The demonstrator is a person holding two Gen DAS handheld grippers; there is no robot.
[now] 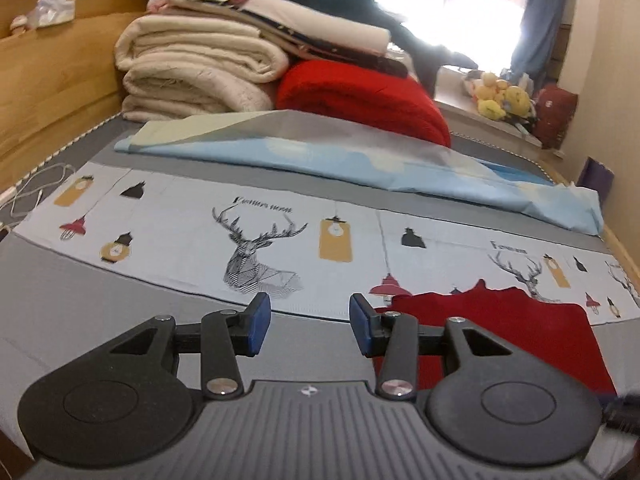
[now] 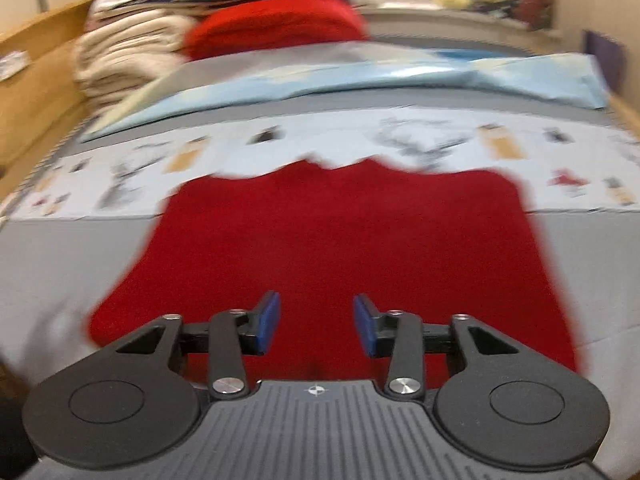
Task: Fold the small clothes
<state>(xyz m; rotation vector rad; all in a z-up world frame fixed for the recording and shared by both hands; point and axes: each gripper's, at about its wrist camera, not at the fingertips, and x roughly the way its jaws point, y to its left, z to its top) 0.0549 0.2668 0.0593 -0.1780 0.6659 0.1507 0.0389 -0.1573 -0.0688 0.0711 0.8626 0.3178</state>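
Both my tongs are partly open and hold nothing. My right tongs [image 2: 316,328] hang over the red garment [image 2: 340,248] lying flat on the bed [image 2: 48,264]; my left tongs [image 1: 310,326] are beside it. Grabbing one layer only could mess the fold.

I'm working in a home bedroom, over a bed [image 1: 100,288] with a wooden headboard [image 1: 56,92] and a deer-print sheet [image 1: 256,248]. Folded blankets [image 1: 192,76] are stacked at its head, and stuffed toys [image 1: 500,96] sit by a curtained window [image 1: 480,8].
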